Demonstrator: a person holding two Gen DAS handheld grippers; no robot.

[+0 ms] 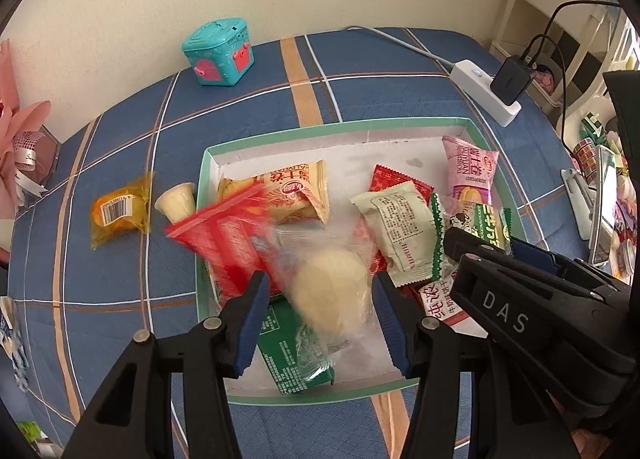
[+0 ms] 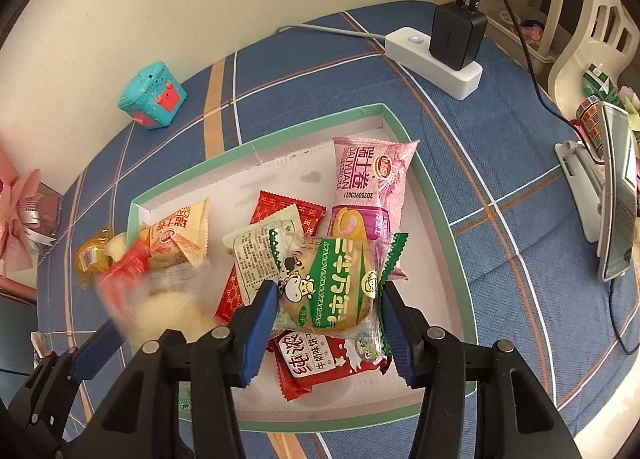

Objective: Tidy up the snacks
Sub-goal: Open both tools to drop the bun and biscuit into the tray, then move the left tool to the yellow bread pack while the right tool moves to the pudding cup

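Note:
A green-rimmed white box (image 1: 208, 163) (image 2: 424, 175) on the blue plaid table holds several snack packs. My left gripper (image 1: 320, 319) is open above its near left part; a clear pack with a pale bun and red strip (image 1: 332, 291) is blurred between and under the fingers, apparently loose. My right gripper (image 2: 328, 323) is open above the box, its fingers on either side of a green-and-clear cake pack (image 2: 336, 287) that lies on the pile. A yellow pack (image 1: 120, 211) and a small white cup (image 1: 178, 201) lie on the cloth left of the box.
A teal toy box (image 1: 220, 53) stands near the wall. A white power strip with a black charger (image 1: 486, 93) (image 2: 440, 55) lies at the back right. A phone on a stand (image 2: 616, 195) is at the right. A pink bouquet (image 1: 20, 151) is at the left.

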